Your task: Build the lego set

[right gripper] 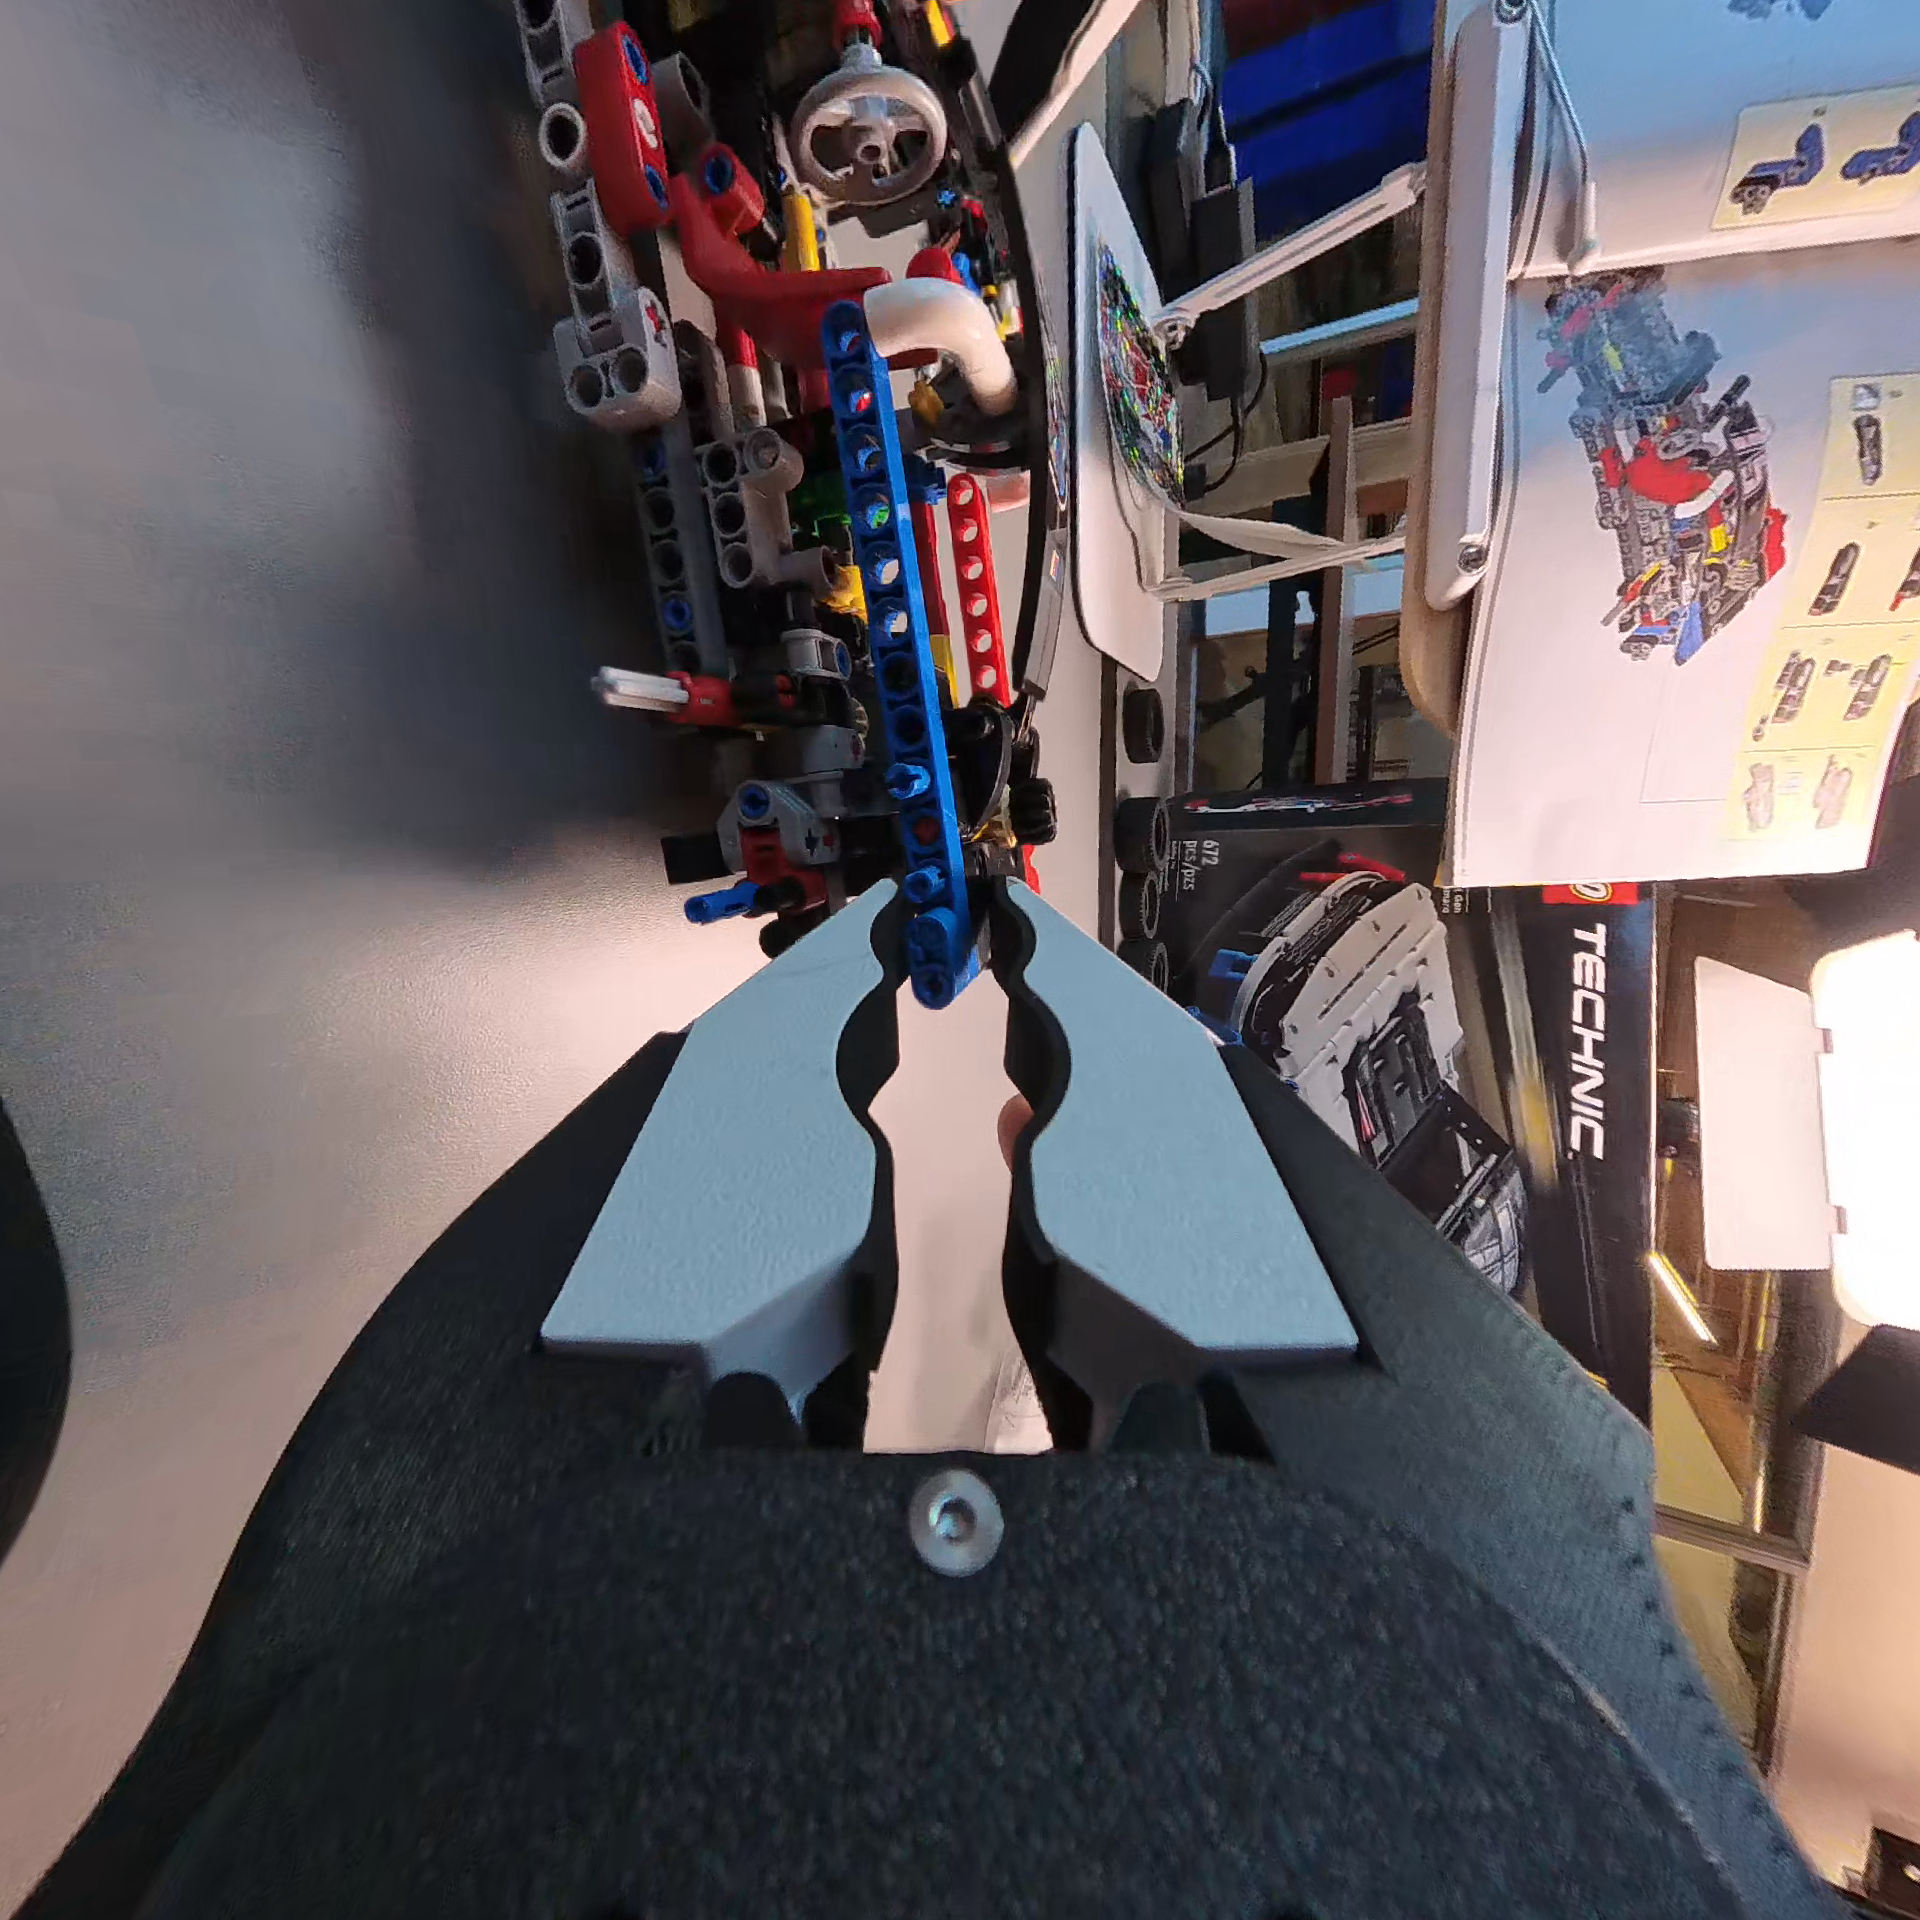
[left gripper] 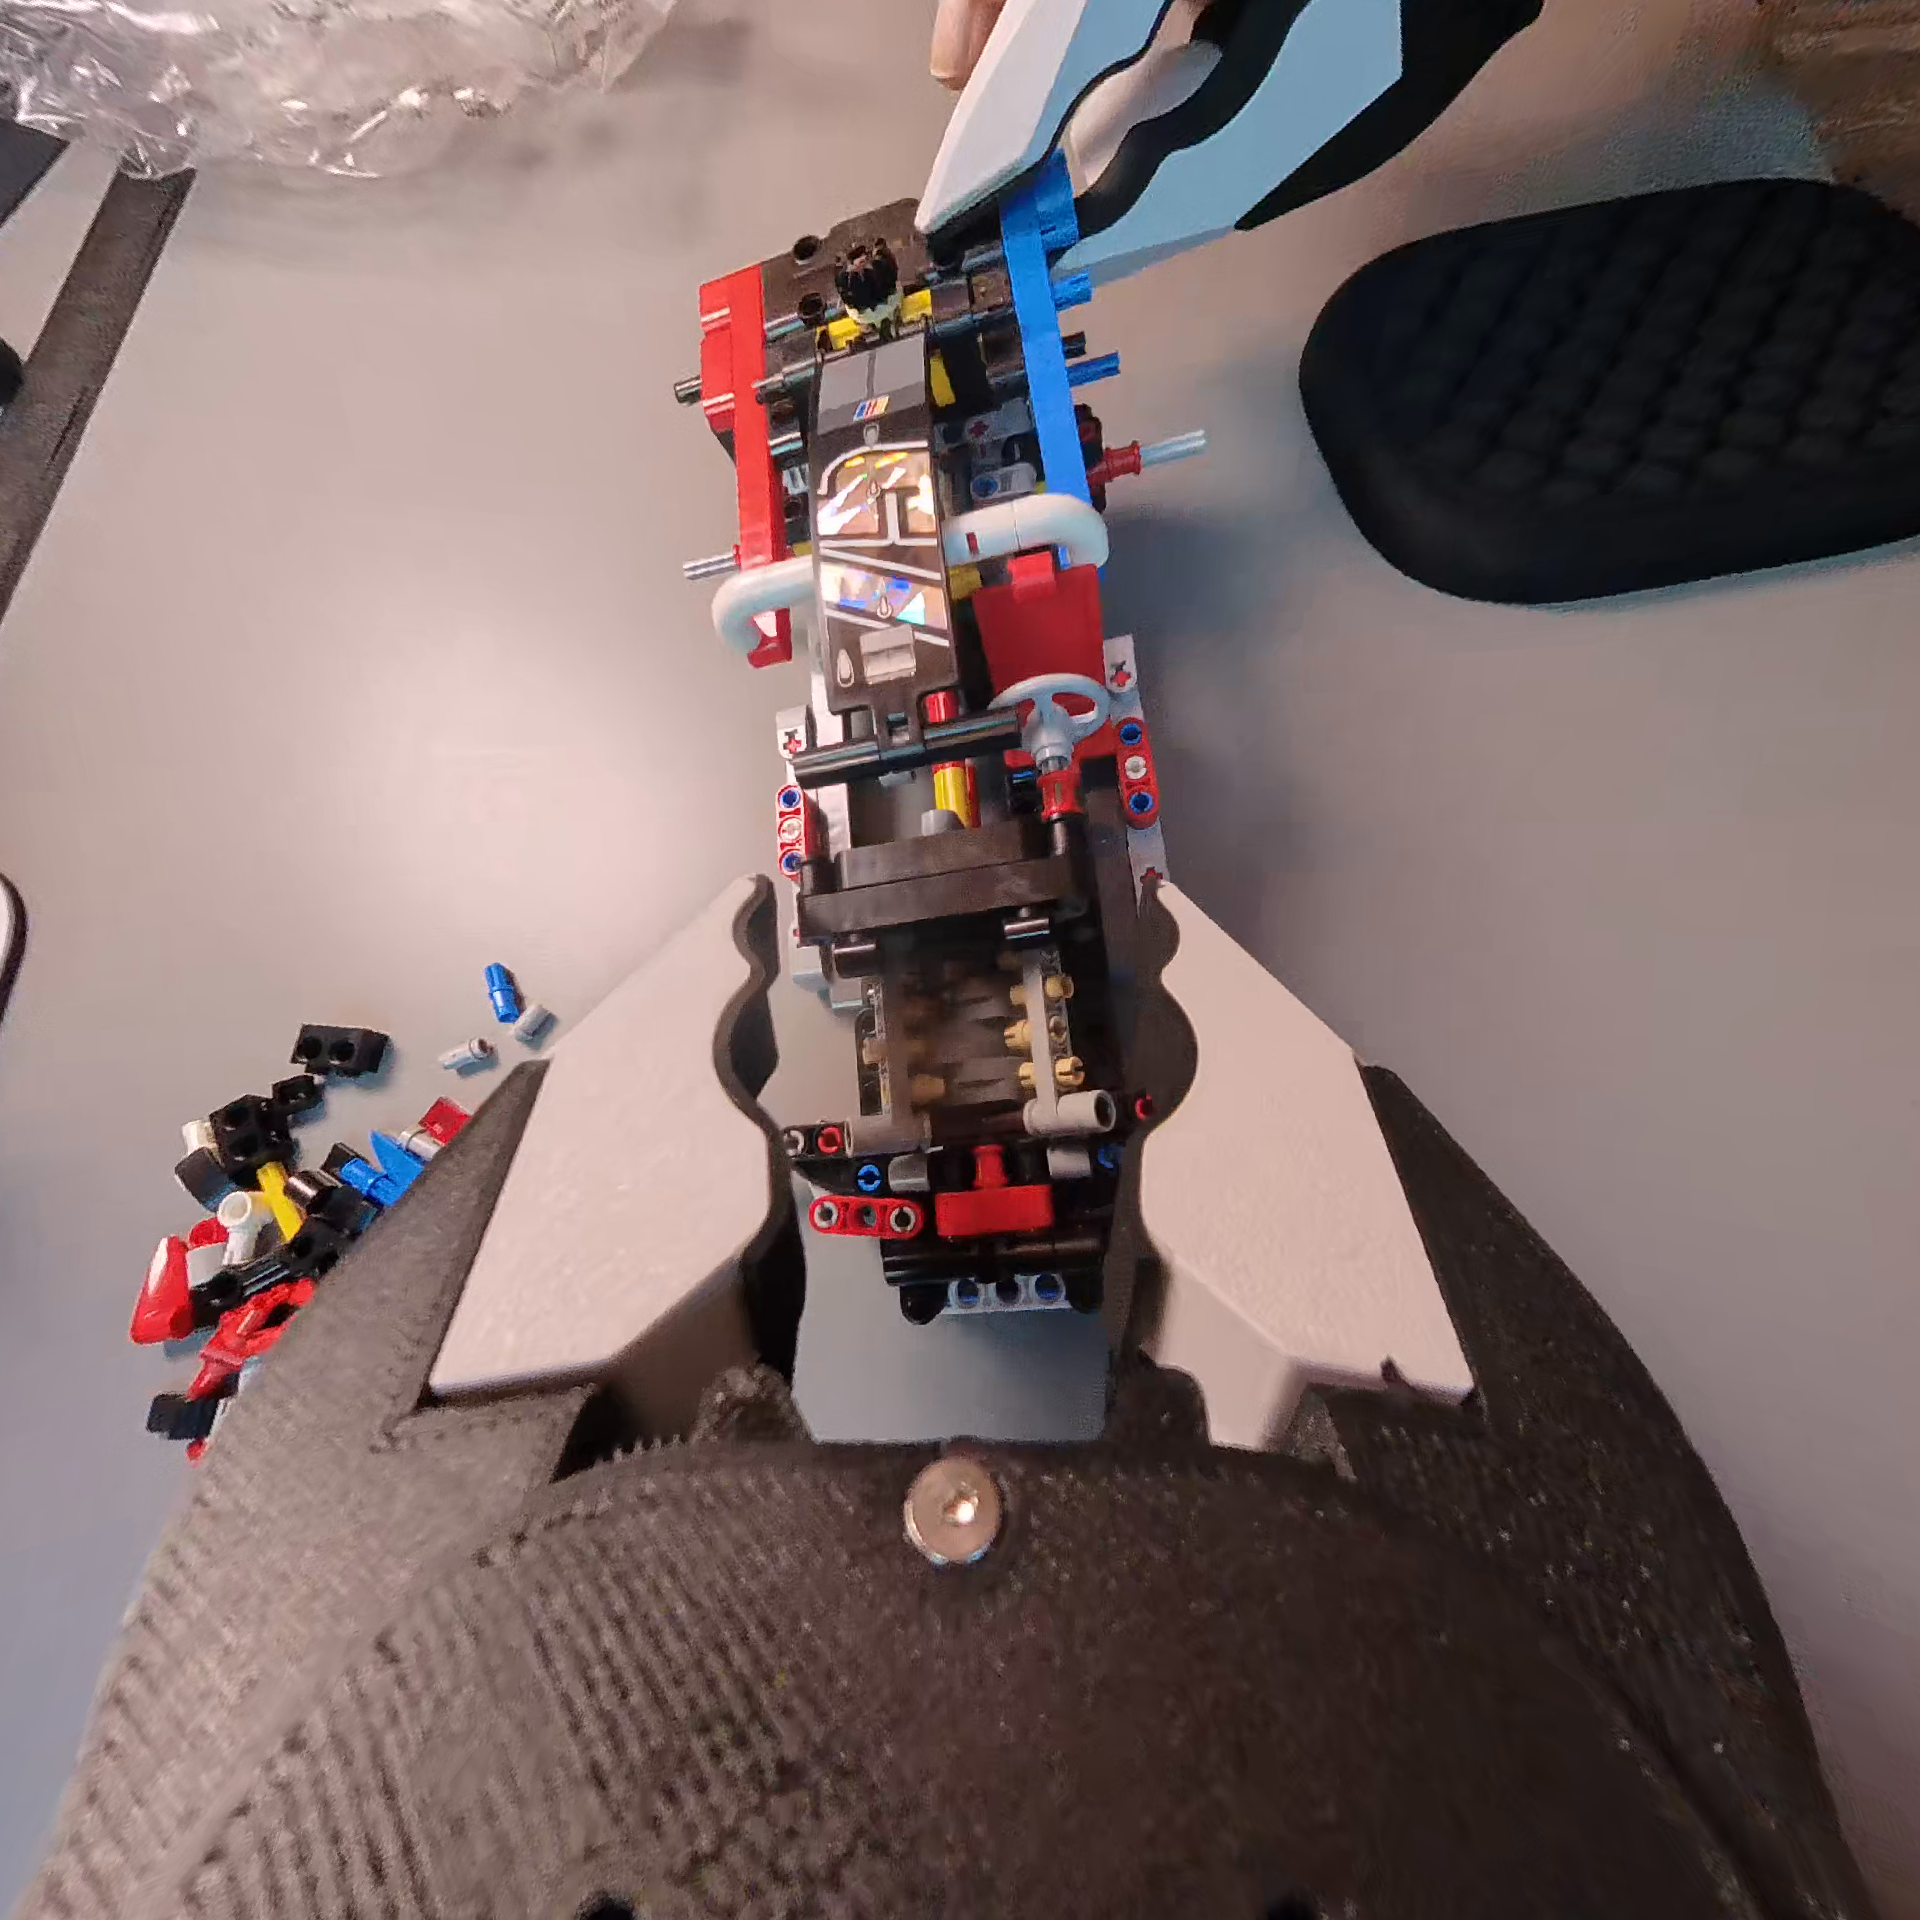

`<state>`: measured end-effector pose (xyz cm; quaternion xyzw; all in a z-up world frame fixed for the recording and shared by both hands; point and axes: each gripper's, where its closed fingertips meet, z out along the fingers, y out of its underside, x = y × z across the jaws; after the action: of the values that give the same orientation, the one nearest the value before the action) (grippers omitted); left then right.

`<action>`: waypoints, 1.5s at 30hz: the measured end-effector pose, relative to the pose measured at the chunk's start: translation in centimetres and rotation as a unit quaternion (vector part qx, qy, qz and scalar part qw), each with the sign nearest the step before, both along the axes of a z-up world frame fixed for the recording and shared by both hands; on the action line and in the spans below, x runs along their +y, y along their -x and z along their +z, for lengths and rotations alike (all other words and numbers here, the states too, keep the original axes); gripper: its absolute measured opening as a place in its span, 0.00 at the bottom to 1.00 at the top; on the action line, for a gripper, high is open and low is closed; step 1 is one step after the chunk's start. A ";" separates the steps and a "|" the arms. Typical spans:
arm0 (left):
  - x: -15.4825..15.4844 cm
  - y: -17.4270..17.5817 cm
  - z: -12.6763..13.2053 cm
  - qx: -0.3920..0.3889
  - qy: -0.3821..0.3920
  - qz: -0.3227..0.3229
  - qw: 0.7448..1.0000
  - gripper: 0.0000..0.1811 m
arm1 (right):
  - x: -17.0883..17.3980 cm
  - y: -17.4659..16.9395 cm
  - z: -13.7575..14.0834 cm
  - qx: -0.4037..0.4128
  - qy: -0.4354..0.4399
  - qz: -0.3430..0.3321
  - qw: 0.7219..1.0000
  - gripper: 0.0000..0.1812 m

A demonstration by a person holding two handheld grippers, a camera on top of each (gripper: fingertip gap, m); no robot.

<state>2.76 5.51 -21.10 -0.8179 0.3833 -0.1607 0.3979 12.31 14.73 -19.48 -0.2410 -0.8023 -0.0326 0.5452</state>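
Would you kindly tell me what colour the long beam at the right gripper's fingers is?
Blue. The long beam shows best in the right wrist view.

A pale grey tabletop (left gripper: 364, 675) fills the left wrist view, with crumpled clear plastic (left gripper: 312, 83) at its far left and a black textured pad (left gripper: 1621, 405) at the right. In the tilted right wrist view, shelving (right gripper: 1309, 436) with dark blue bins (right gripper: 1330, 94) stands far off, and a bright lamp (right gripper: 1870, 1132) glows at the right edge.
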 end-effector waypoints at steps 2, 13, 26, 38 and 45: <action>0.1 0.0 -0.3 0.019 -0.003 0.008 1.000 0.40 | 0.1 0.1 0.0 -0.002 -0.001 -0.002 1.000 0.07; 0.4 -0.3 -0.7 -0.046 0.062 0.010 0.997 0.32 | -0.3 -0.1 1.2 -0.030 0.118 -0.023 0.992 0.06; 0.2 -0.1 -0.3 -0.111 0.136 0.011 0.984 0.32 | 0.5 -1.5 1.6 0.081 0.197 -0.063 0.975 0.10; 1.0 1.1 0.3 -0.168 0.195 0.006 0.966 0.32 | -1.3 -1.5 -0.1 0.091 0.144 -0.045 0.984 0.15; 1.4 1.5 1.0 -0.252 0.238 -0.008 0.938 0.32 | -1.0 -0.4 1.9 0.098 0.143 -0.039 0.984 0.03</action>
<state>1.26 6.95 -20.13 -0.8187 0.2274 -0.4507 0.2737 12.71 13.78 -17.57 -0.3499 -0.7310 0.0851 0.5796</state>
